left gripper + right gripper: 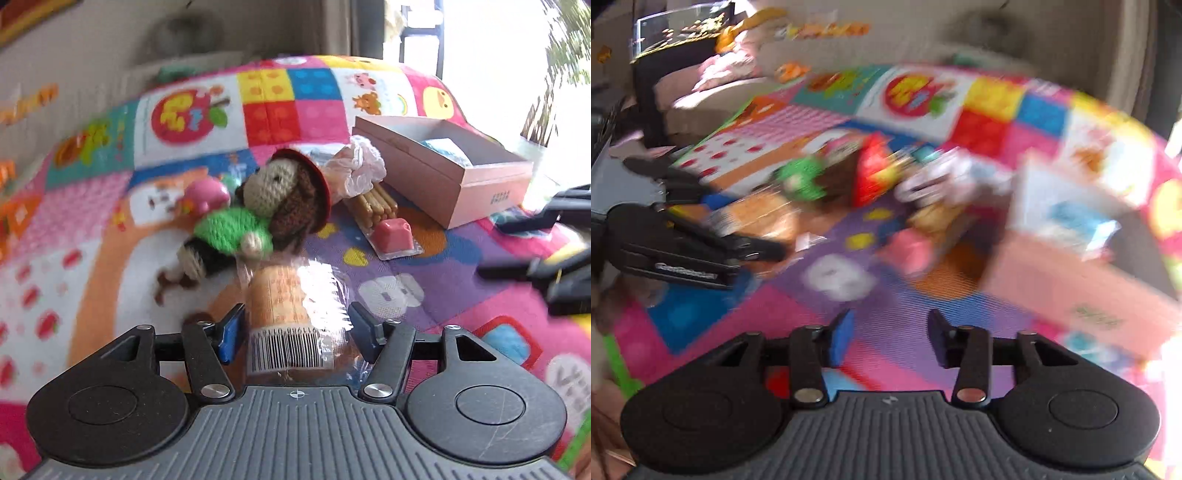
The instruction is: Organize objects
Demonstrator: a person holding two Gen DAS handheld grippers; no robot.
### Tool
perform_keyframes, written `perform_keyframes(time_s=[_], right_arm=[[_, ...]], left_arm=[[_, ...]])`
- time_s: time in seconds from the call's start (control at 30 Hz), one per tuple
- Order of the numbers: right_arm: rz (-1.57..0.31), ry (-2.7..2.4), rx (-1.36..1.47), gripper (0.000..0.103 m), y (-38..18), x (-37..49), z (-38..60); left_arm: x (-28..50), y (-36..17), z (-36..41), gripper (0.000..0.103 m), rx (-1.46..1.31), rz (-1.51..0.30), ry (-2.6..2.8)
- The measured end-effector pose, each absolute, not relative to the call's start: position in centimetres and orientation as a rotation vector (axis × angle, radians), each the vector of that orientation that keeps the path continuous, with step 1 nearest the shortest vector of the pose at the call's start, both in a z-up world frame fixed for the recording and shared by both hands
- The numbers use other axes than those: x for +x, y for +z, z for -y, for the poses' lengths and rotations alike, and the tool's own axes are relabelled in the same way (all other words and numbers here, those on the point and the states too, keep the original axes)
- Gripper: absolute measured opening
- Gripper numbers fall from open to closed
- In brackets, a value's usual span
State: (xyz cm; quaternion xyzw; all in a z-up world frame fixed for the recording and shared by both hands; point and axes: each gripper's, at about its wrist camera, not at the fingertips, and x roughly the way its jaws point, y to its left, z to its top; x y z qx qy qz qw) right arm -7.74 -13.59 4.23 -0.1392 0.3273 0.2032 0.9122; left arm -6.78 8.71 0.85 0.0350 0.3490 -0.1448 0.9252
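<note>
Left wrist view is the sharp one; the left hand-held gripper point(293, 334) is spread wide around a clear-wrapped snack packet point(291, 314) with a barcode label, digits too blurry to read, pads beside it but not pinching; just past it lies a crocheted doll point(258, 206) in a green top on the patchwork play mat point(110, 221); the pink cardboard box point(443, 173) to the right holds something blue, and its side print is too small to read. Right wrist view is badly smeared; the right hand-held gripper point(890, 339) is spread over the mat, holding nothing.
</note>
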Motion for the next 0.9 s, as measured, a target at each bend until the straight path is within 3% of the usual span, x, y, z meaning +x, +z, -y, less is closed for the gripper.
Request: perform_keyframes(time_s=[0.03,0.1,0.27,0.4,0.63,0.77,0.9], right_arm=[[-0.630,0.372,-0.275,0.066,4.6,-7.8,14.6],[-0.577,0.264,-0.219,0.075,5.2,-6.8,17.0],[-0.506,0.029,0.002,0.080,5.9,-4.4,23.1],[-0.386,-0.056,0.150,0.103,6.5,-5.1,27.8],[-0.497,0.022,0.392,0.103,4.9,-0.1,30.8],[-0.444,0.044,0.264,0.103,5.8,0.1,27.8],[-0.284,0.046,-0.122,0.103,7.4,-4.8,21.3]], left_arm=[[-6.6,0.8,-9.1,0.065,0.022,-0.726,-0.299],[-6.5,0.7,-8.9,0.066,0.033,-0.721,-0.294],[-6.9,0.6,-8.2,0.062,0.049,-0.704,-0.256],[-6.7,1.2,-8.5,0.055,-0.015,-0.695,-0.265],[-6.0,1.7,-6.1,0.055,0.016,-0.688,-0.336],[-5.6,1.0,-5.8,0.055,0.012,-0.715,-0.299],[-5.7,1.1,-6.7,0.055,-0.016,-0.705,-0.288]])
